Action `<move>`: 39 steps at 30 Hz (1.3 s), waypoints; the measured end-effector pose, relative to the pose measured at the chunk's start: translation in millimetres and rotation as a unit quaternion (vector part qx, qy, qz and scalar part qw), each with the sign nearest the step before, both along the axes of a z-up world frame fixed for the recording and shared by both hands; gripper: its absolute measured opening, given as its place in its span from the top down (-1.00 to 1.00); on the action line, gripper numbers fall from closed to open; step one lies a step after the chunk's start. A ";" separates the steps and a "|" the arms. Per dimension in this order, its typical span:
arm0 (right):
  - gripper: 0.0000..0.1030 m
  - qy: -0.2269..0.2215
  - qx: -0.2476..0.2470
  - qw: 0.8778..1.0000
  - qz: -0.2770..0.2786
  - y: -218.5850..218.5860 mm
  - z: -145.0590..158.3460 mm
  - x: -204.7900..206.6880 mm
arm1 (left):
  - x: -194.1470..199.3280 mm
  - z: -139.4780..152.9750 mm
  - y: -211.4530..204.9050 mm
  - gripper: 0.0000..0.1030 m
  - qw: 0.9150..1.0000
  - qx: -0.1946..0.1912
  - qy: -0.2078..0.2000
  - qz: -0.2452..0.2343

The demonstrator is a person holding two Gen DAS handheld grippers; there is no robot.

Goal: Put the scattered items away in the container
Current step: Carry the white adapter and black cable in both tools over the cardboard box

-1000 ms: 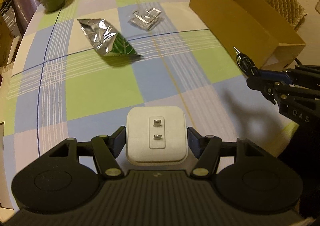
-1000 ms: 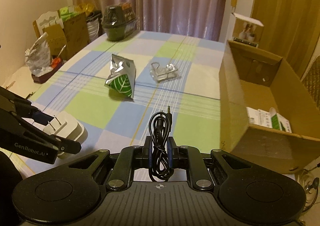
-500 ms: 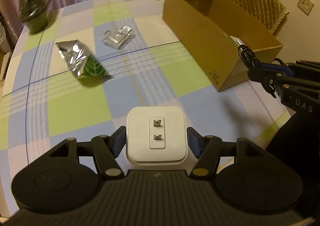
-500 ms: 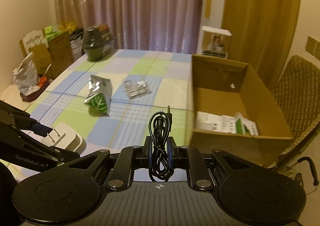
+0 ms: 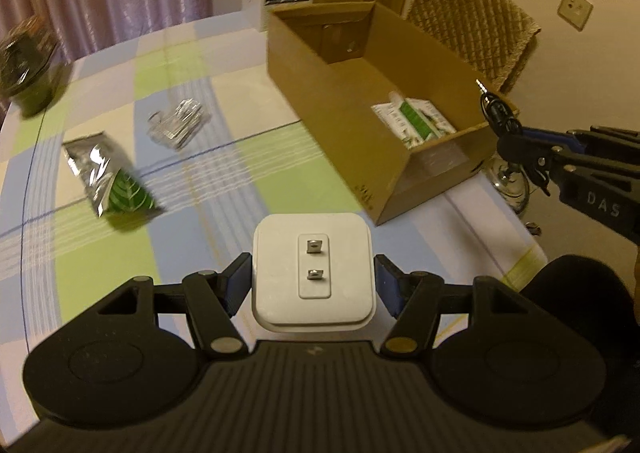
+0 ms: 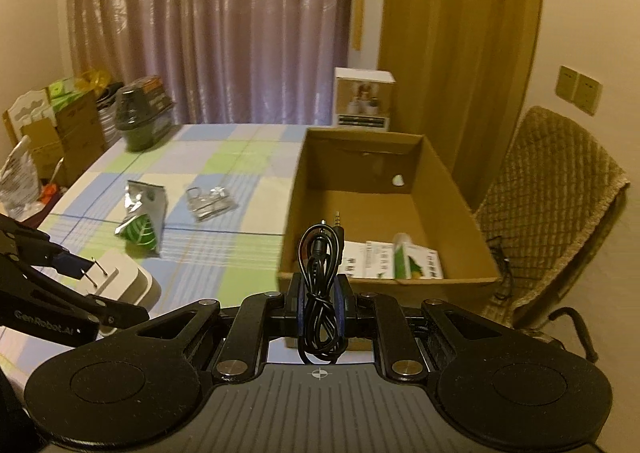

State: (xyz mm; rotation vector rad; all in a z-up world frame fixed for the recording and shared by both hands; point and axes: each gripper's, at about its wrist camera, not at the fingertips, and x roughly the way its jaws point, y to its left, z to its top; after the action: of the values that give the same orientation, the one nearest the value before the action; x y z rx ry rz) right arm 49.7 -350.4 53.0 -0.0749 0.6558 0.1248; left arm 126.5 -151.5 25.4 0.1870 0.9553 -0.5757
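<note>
Left tongs [image 5: 314,279] clamp the rigid, smooth charger [image 5: 314,273] by its flat sides, right tongs [image 6: 319,303] pinch the light, floppy cable [image 6: 320,293] mid-coil; box [image 5: 340,121] at 1 o'clock.

White plug [image 5: 314,271], black cable [image 6: 320,293], checked tablecloth [image 5: 192,93].

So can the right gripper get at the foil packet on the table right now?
Probably not: the right gripper is shut on a black cable, and the foil packet lies well off to its left.
</note>
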 end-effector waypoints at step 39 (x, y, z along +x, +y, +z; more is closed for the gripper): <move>0.67 0.020 0.023 0.998 -0.050 -92.5 -12.5 100.8 | 116.7 12.0 -154.0 -0.16 0.996 -0.044 -0.011 -0.078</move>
State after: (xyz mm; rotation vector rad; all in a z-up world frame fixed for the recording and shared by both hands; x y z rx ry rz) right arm 150.5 -442.9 40.5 0.0036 0.6961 0.0456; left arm 243.2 -305.5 37.5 0.1890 0.8979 -0.7564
